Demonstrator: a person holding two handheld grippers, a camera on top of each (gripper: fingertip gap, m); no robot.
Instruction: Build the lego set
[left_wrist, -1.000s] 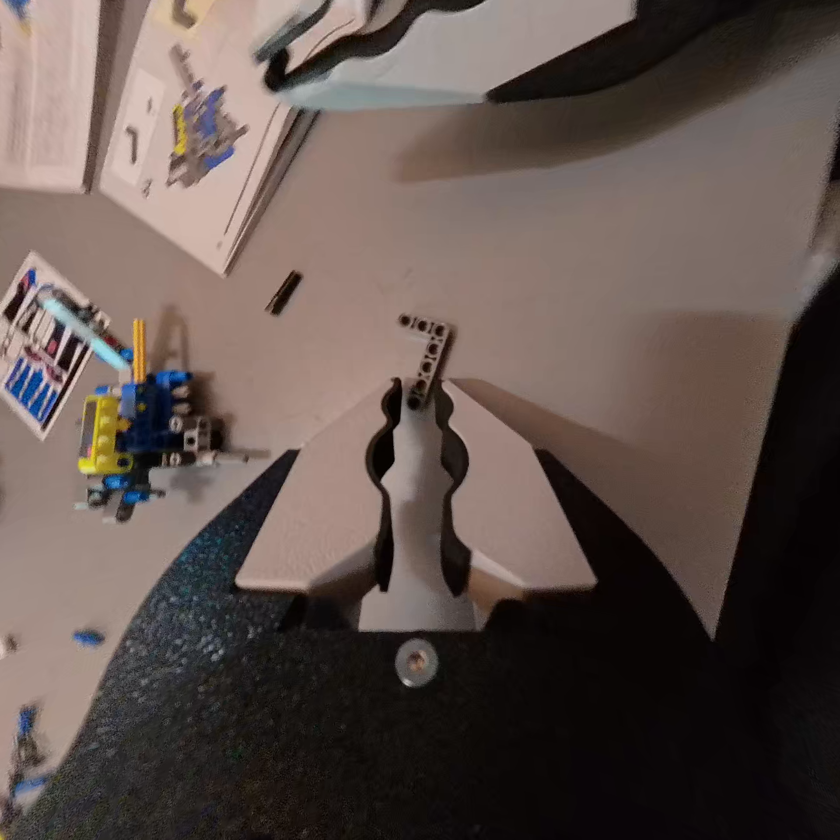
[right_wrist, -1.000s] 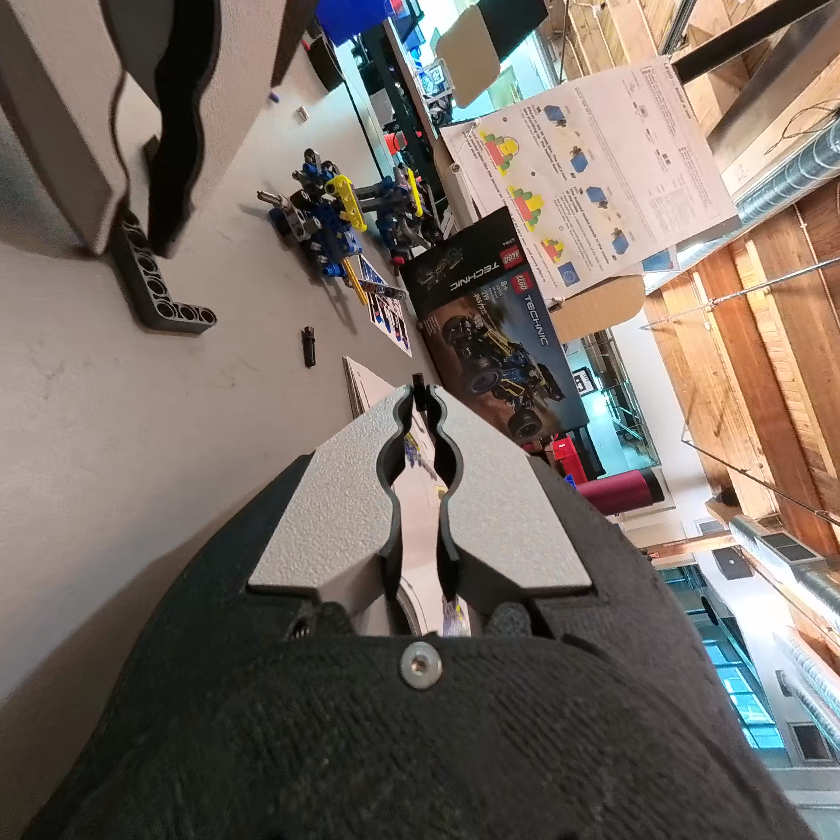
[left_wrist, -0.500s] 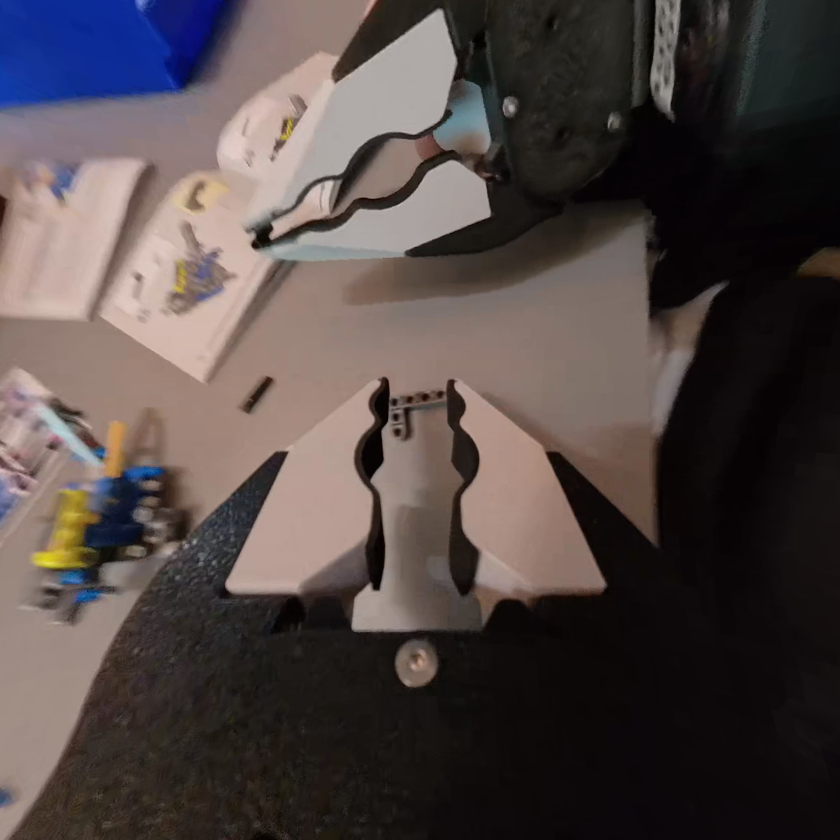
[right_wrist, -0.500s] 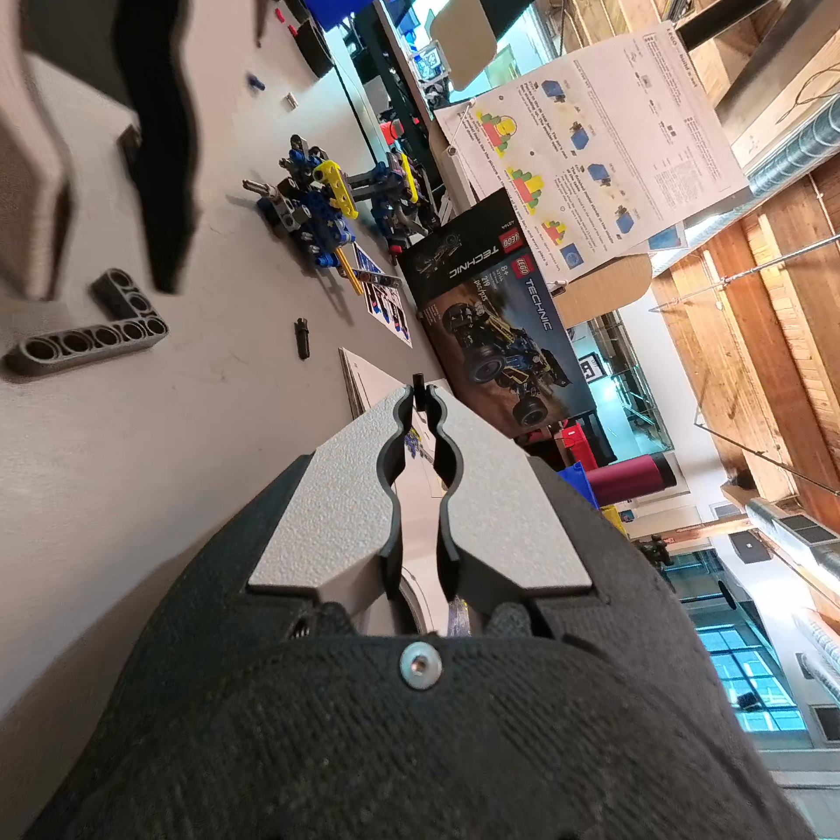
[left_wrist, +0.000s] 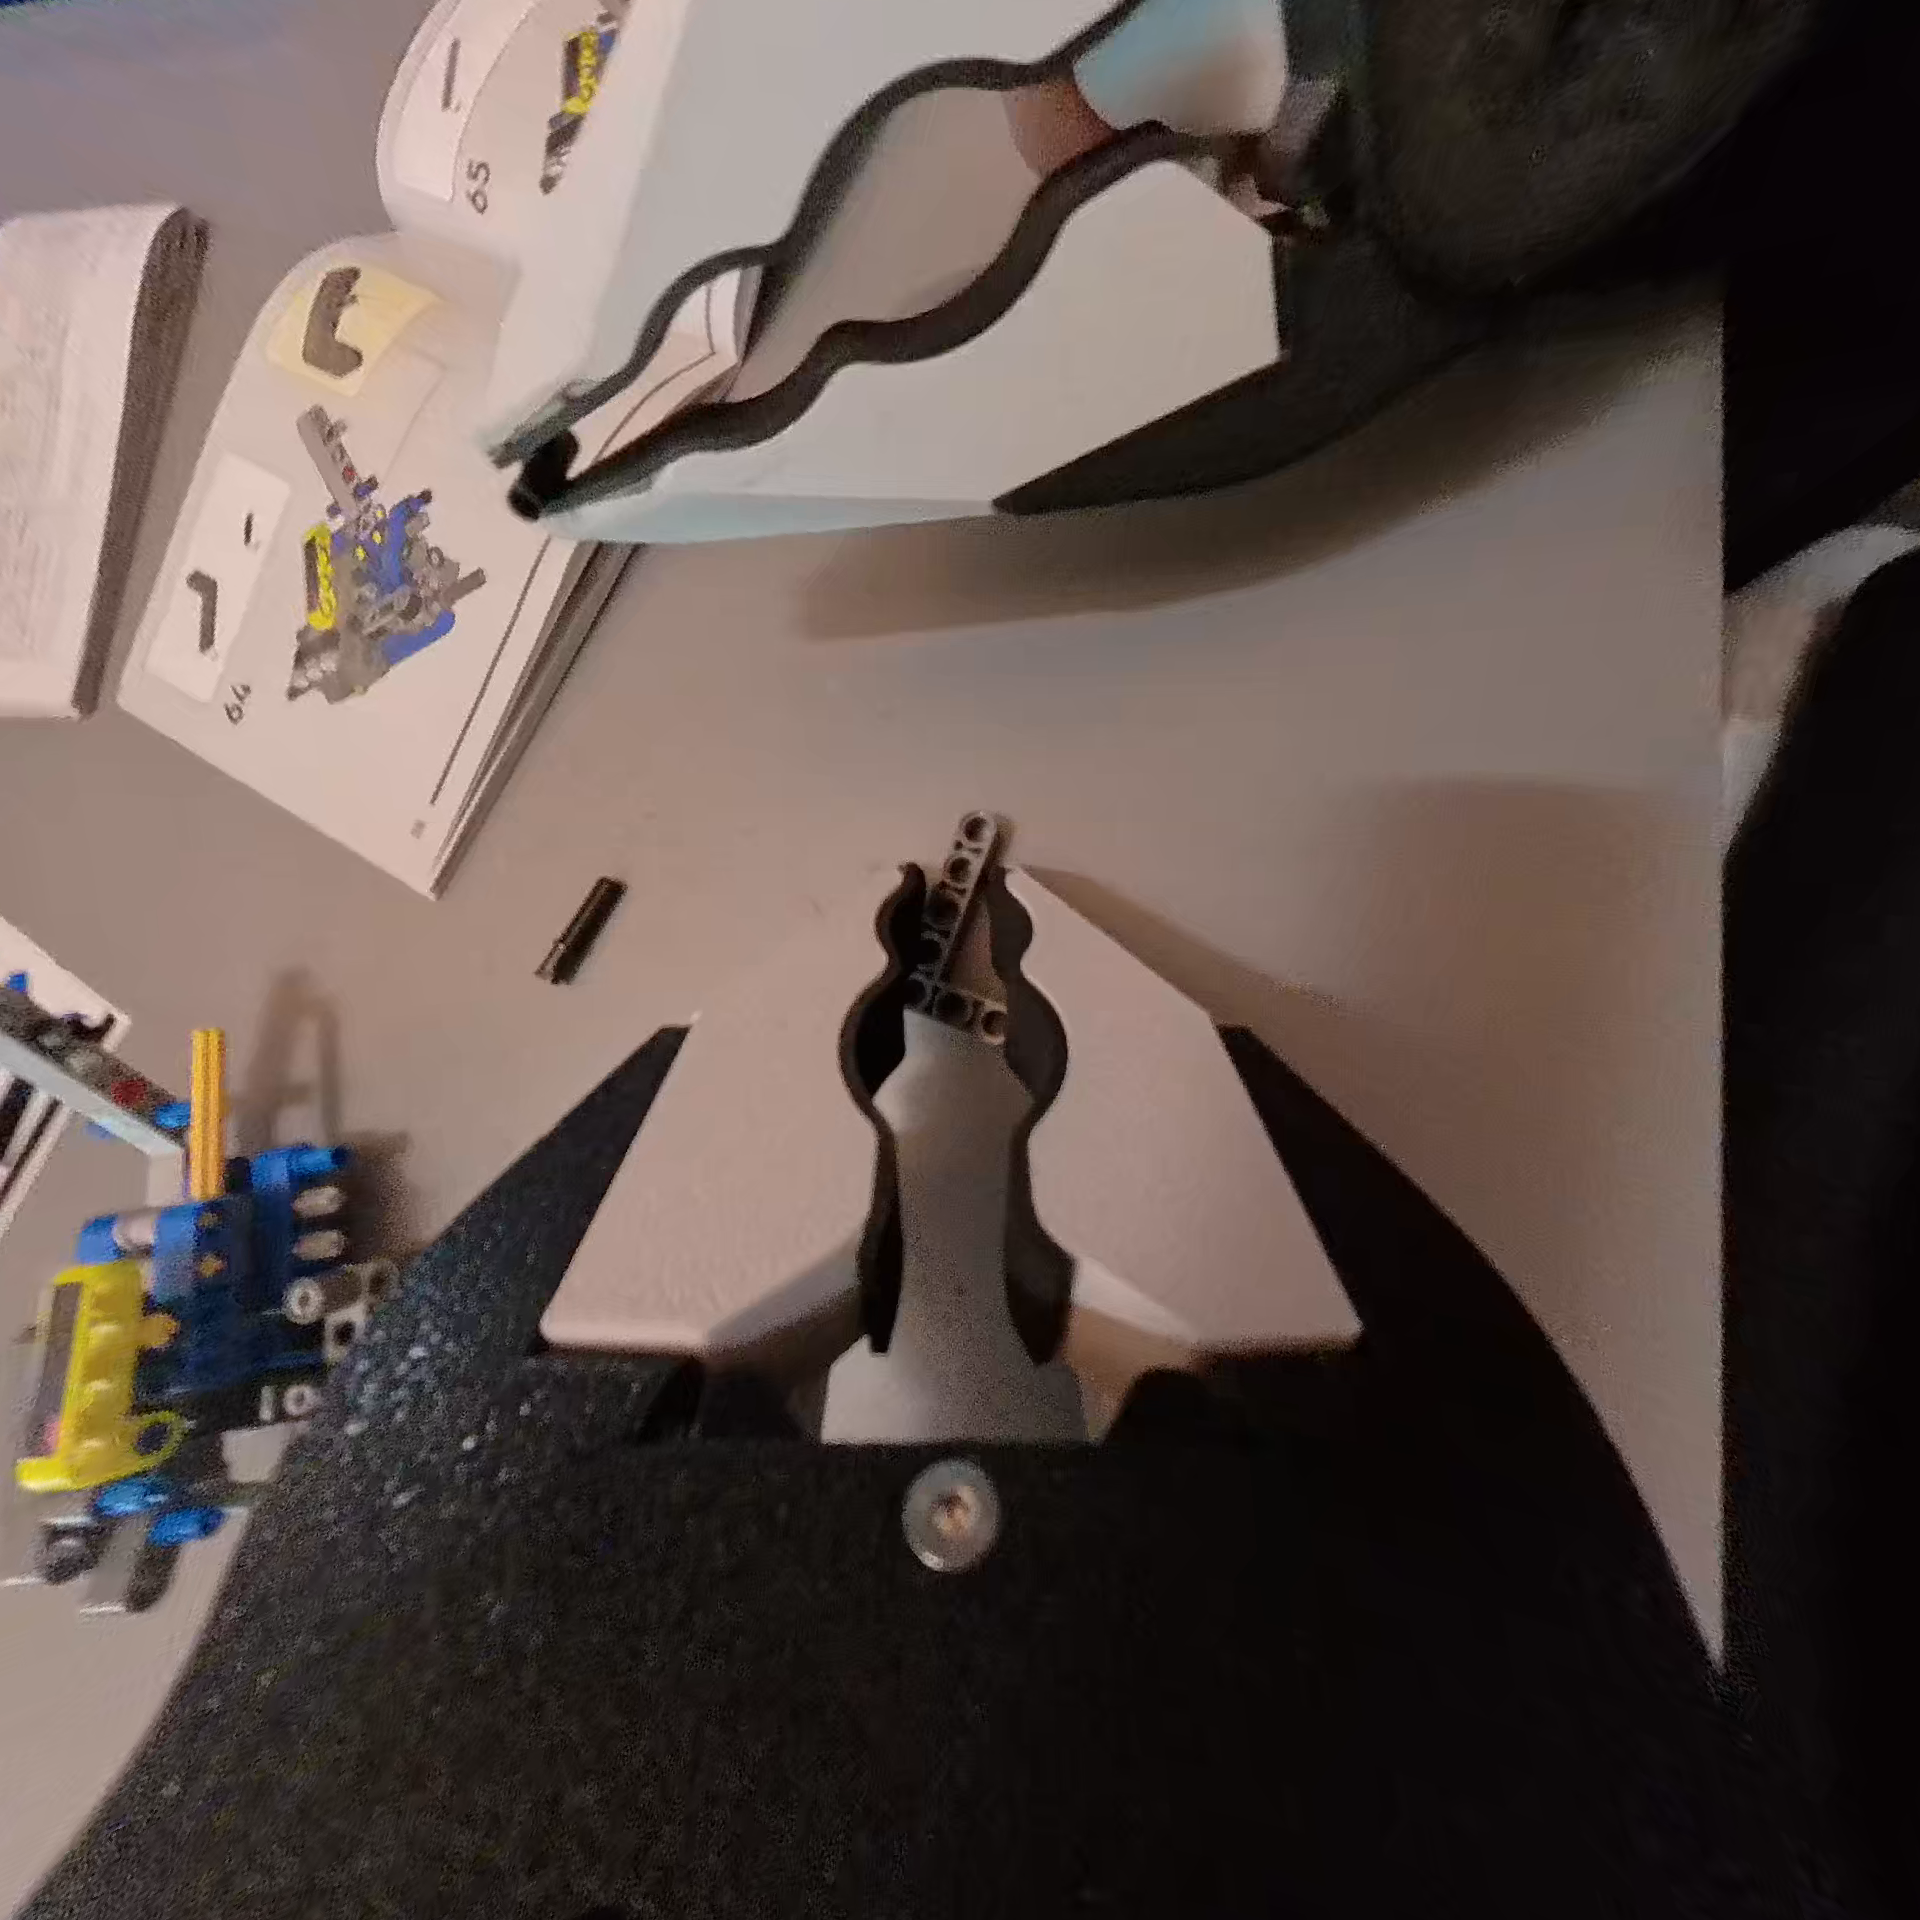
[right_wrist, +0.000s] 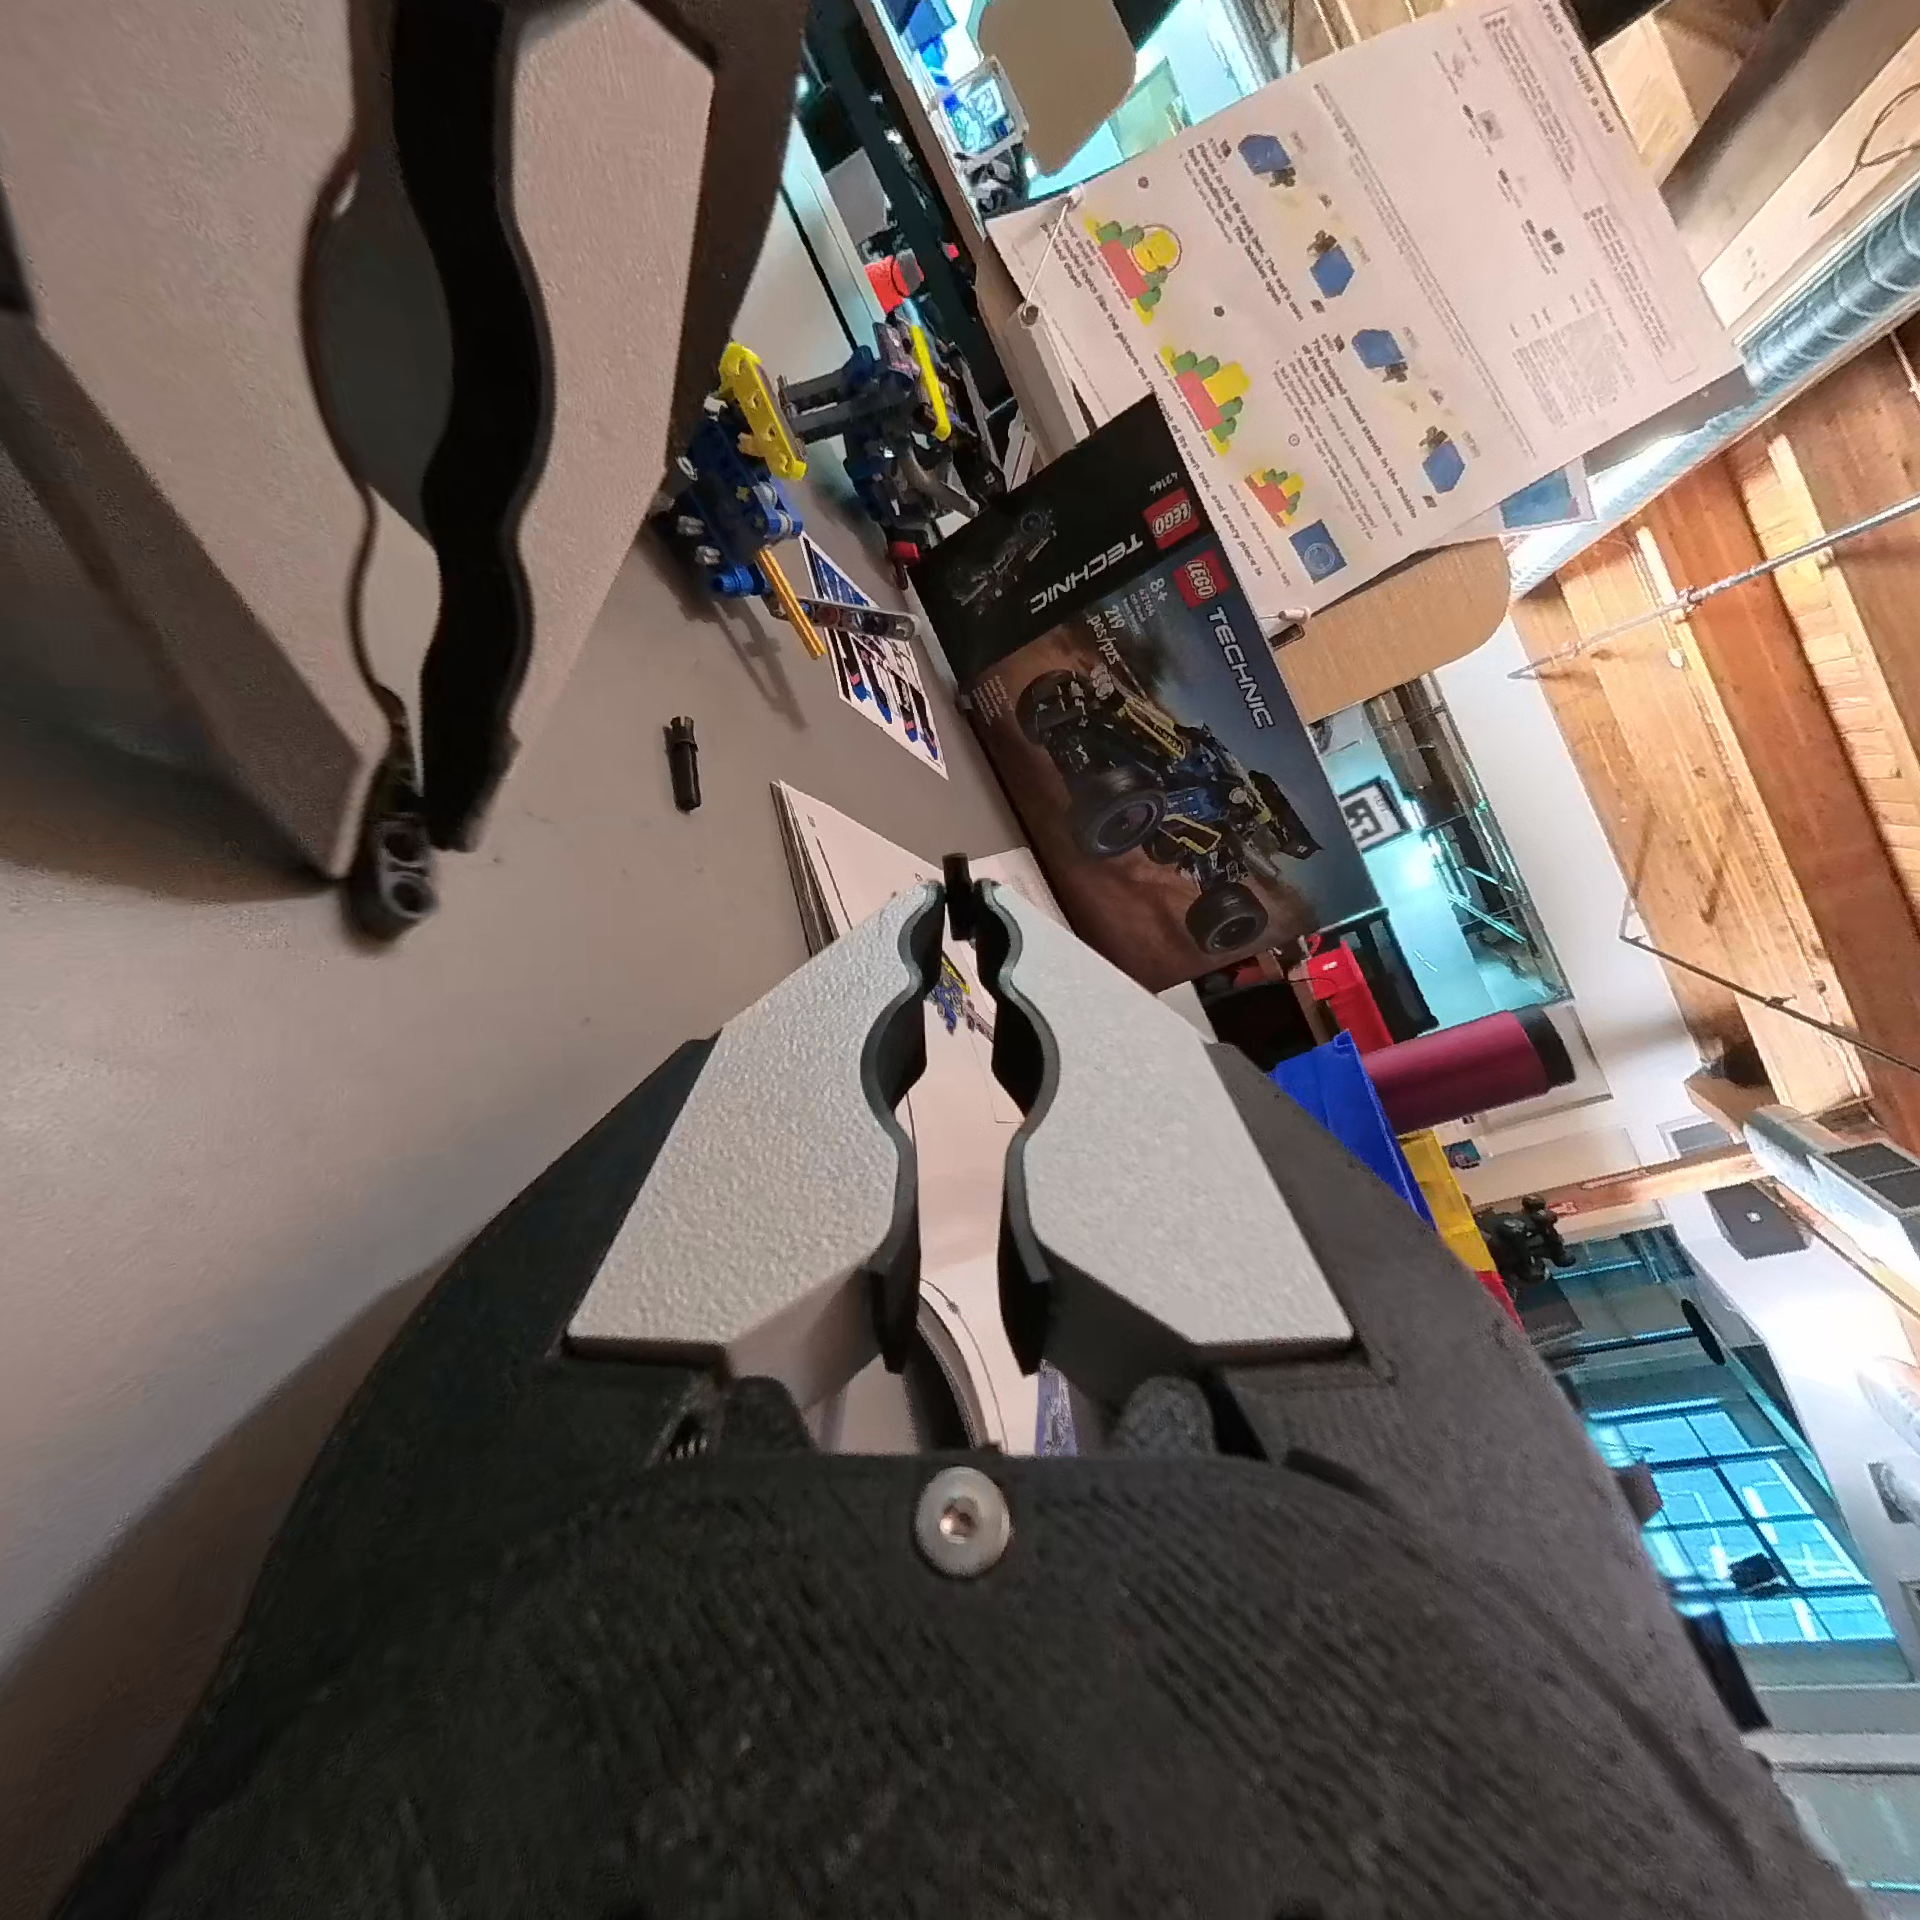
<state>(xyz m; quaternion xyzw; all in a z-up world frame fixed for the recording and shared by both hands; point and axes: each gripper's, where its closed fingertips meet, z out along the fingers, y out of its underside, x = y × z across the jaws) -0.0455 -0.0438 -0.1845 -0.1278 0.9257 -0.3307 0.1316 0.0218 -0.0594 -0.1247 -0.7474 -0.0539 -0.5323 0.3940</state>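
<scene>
A: Left claw (left_wrist: 961, 883) pinches one grey L-shaped beam (left_wrist: 951, 940), its end sticking out past the tips just above the surface (left_wrist: 1143, 707). Right claw (right_wrist: 961, 899)?

B: Pressed on one small black pin (right_wrist: 958, 891), held over the open instruction booklet (left_wrist: 343, 540).

A: Loose pieces?

B: One black pin (left_wrist: 580, 928) lying on the surface, between booklet and left claw. One blue-and-yellow partial model (left_wrist: 177, 1340) well off to the side. One sticker sheet (right_wrist: 878, 665), one set box (right_wrist: 1132, 748) beyond.
</scene>
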